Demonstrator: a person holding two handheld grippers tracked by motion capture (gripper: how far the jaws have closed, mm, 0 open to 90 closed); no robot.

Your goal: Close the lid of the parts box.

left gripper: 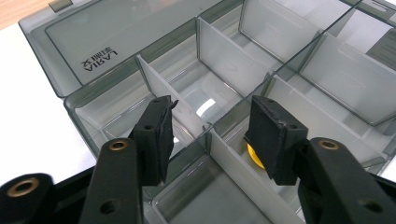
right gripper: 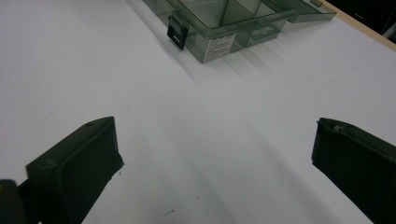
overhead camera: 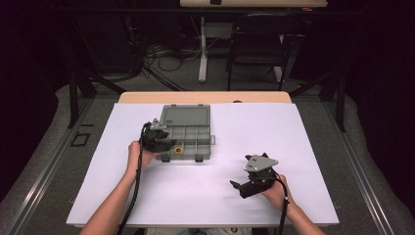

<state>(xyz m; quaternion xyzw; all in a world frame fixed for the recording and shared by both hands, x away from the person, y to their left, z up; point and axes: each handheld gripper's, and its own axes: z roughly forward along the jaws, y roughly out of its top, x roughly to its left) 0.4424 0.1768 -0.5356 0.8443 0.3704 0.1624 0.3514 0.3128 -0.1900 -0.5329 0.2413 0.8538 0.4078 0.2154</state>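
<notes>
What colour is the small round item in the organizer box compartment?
Yellow: the small round item shows best in the left gripper view.

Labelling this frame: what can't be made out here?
- Yellow part in the box: left gripper view, mostly hidden behind a finger of the left gripper; shape unclear.
- Same part, high view: too small to identify.
- Box label, right gripper view: print too small.
- Right gripper fingers: cut off by the frame edges.

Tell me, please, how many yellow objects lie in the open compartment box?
1: a small yellow ring in a front compartment of the translucent grey plastic box, just under the open left gripper. More may be hidden.
</notes>
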